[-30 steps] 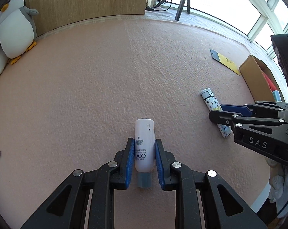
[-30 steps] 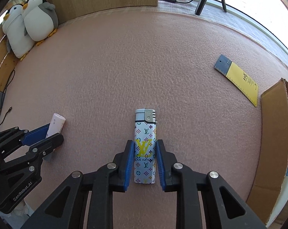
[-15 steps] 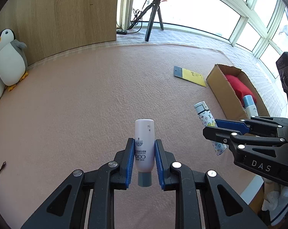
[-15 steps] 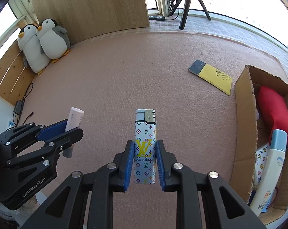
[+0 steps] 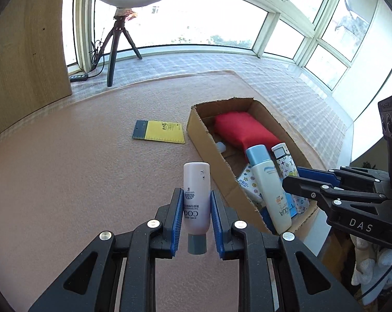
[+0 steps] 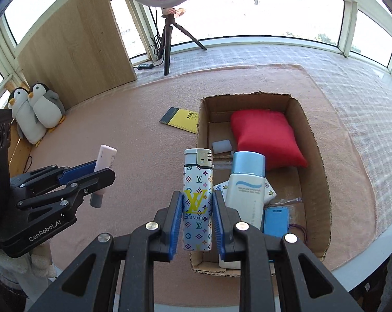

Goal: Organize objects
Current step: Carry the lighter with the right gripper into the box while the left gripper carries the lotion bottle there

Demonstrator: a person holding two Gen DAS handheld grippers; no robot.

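Looking along the left hand-held gripper (image 5: 196, 218), its 2 blue pads are closed on the body of a pale tube of cream (image 5: 196, 197), cap end pointing back toward the camera, lifted above the pink mat and just left of the cardboard box (image 5: 208, 140). That tube looks light and squeezable, with a smooth plastic skin, so I judge the mid-body hold sound as long as the squeeze stays gentle; too much could dent it or let it slide. At the right edge of this view the right hand-held gripper (image 5: 297, 176) reaches over the box, which already holds a red cushion (image 5: 244, 130) and a white bottle with a blue cap (image 5: 270, 184). A yellow notepad (image 5: 159, 135) lies on the mat beside the box. From the right wrist, the right hand-held gripper's pads are clamped on the lower half of a patterned lighter (image 6: 198, 197), held upright over the near edge of the box. It seems rigid, light and slick-sided, with a metal top best left clear; gripping its flat sides is the safe choice. On the left of this view, the left hand-held gripper holds the tube well clear of the box.
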